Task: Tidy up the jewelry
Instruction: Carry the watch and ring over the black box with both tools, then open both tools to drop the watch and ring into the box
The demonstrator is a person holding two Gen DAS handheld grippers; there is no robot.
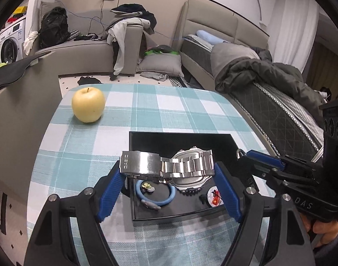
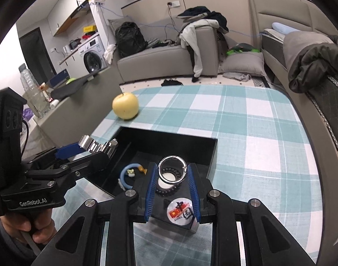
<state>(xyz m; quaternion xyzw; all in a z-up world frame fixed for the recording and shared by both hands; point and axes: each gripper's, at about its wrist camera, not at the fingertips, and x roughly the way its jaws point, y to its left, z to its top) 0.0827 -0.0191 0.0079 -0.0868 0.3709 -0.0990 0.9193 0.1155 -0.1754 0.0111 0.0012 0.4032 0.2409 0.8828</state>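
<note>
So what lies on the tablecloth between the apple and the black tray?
Nothing: in both wrist views only bare checked tablecloth separates the yellow apple from the black tray.

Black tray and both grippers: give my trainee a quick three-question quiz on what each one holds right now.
1. True or false: the left gripper is shut on the steel watch.
2. What does the right gripper hold over the black tray? A) the yellow apple B) the silver ring C) the blue bracelet
3. Fill in: the round badge with a red flag carries the word ____.

Key: 1 true; 2 B; 3 CHINA.
</note>
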